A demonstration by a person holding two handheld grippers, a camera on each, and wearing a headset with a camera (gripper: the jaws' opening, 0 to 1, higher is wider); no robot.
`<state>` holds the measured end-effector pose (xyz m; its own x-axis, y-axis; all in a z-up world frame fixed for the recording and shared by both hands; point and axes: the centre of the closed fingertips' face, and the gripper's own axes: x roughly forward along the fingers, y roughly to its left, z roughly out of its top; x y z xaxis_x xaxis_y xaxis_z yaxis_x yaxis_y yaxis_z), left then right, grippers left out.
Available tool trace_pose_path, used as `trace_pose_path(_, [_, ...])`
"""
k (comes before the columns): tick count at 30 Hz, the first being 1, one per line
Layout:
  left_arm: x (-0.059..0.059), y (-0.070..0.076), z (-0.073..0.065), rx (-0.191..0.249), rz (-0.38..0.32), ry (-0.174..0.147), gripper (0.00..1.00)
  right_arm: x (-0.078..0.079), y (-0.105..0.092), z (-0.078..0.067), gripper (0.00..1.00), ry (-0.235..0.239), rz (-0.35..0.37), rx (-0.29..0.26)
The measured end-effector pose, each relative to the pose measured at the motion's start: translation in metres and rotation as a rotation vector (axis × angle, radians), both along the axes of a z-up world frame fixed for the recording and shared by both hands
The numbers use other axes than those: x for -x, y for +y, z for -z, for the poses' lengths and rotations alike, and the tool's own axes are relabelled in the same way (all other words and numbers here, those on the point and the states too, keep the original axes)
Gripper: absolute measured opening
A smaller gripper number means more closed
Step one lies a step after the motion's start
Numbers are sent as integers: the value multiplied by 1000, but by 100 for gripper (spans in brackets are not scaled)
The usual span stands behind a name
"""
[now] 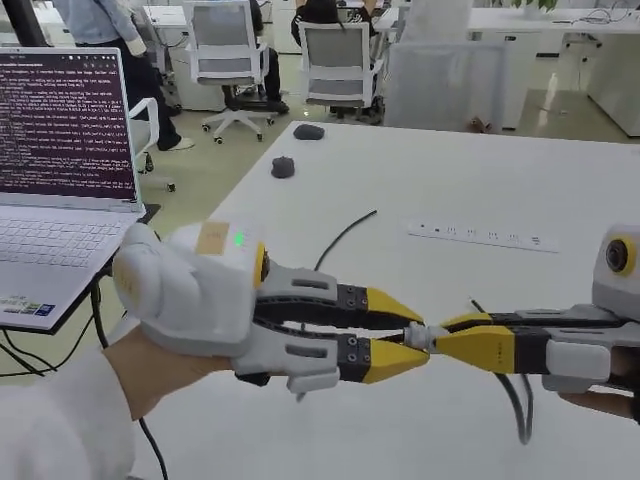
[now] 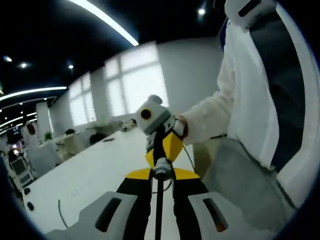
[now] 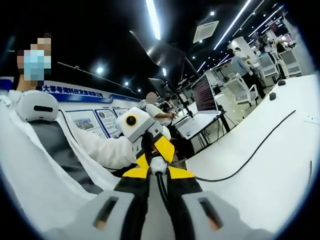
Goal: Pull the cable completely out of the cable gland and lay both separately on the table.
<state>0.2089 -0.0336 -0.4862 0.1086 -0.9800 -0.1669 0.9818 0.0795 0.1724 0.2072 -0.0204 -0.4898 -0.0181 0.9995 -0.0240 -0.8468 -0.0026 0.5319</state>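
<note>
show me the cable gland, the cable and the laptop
cable gland point(image 1: 418, 336), head view, middle of its pale body
cable point(image 1: 345, 237), head view, its black stretch near the free end
laptop point(image 1: 60, 120), head view, middle of its lit screen

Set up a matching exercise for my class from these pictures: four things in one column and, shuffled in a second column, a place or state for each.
Column 1
1. laptop
2. power strip
3. cable gland
4. office chairs

Column 2
a. white, lying flat on the table
b. pinched between the tips of the left tool and right tool
c. open, screen lit with text
d. on the floor beyond the table's far edge

Pairs: 1-c, 2-a, 3-b, 4-d
</note>
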Motion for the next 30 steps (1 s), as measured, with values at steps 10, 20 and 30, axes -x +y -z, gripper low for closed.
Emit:
trace_pose_path(10, [-5, 3, -2, 45, -25, 212, 15, 0, 1, -4, 10, -170, 9, 34])
trace_pose_path(20, [-13, 10, -3, 126, -46, 524, 15, 2, 0, -9, 10, -428, -14, 41])
trace_pose_path(30, [-17, 11, 0, 128, -90, 447, 15, -7, 0, -1, 14, -618, -23, 87])
